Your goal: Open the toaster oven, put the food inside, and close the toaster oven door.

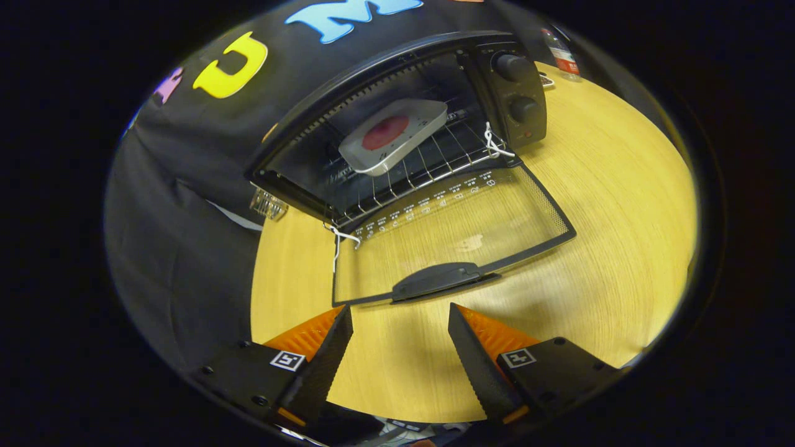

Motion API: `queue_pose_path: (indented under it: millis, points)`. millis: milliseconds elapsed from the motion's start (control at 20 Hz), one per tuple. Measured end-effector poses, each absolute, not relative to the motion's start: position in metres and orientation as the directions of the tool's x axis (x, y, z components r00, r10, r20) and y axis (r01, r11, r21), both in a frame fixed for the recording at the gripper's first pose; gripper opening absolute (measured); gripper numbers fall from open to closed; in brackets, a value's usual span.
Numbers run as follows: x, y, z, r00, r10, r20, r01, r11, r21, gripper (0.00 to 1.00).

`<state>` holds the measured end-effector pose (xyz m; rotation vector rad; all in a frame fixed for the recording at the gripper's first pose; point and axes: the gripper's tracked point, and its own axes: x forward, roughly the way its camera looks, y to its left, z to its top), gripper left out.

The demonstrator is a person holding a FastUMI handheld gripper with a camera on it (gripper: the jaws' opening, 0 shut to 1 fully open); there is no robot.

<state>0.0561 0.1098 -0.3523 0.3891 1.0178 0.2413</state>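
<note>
I have the gripper [400,313] hovering just short of the toaster oven [410,118], fingers spread wide with nothing between them but bare wooden table [621,205]; the finger bases run out of sight below, so I can't see the hand holding the rig. The oven door [453,230] is dropped fully open and lies flat on the table toward me, its handle [438,279] just ahead of the fingertips and roughly centred on the gap between them, not touching either one. Through the door glass I see wood grain plus a pale smudge I can't identify. Inside the oven, on the wire rack [428,164], sits a white tray [392,135] with a round red piece of food [385,132] on it; what kind of food, I can't make out. The tray looks tilted, but the fisheye warps everything, so I won't call it. White string [495,144] is tied at the door hinge by the knob side of the oven, and another bit hangs at the opposite hinge. Two knobs [517,87] on the oven's control panel, markings too small to tell. Beside the oven, on the side away from the knobs, a clear ridged object [268,203] is half hidden by the oven body. Behind the knob side, a bottle [562,56] is cut off at the top. Black cloth wall [180,186] behind the oven and draping past the table's edge.
</note>
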Motion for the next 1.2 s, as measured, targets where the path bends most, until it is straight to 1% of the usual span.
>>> queue_pose_path:
  millis: [150, 200, 550, 800, 1000, 1200]
  points:
    - [0.045, 0.089, -0.370, 0.465, 0.248, -0.850, -0.084, 0.968, 0.236, 0.99]
    - [0.042, 0.089, -0.374, 0.454, 0.232, -0.860, -0.105, 0.973, 0.208, 0.99]
    - [0.035, 0.082, -0.392, 0.411, 0.138, -0.901, -0.141, 0.986, 0.087, 0.99]
    - [0.046, 0.086, -0.401, 0.399, 0.114, -0.910, -0.106, 0.991, 0.078, 0.99]
    - [0.056, 0.087, -0.403, 0.414, 0.097, -0.905, -0.101, 0.993, 0.060, 0.99]
    - [0.075, 0.078, -0.401, 0.459, 0.032, -0.888, -0.123, 0.992, -0.028, 0.99]
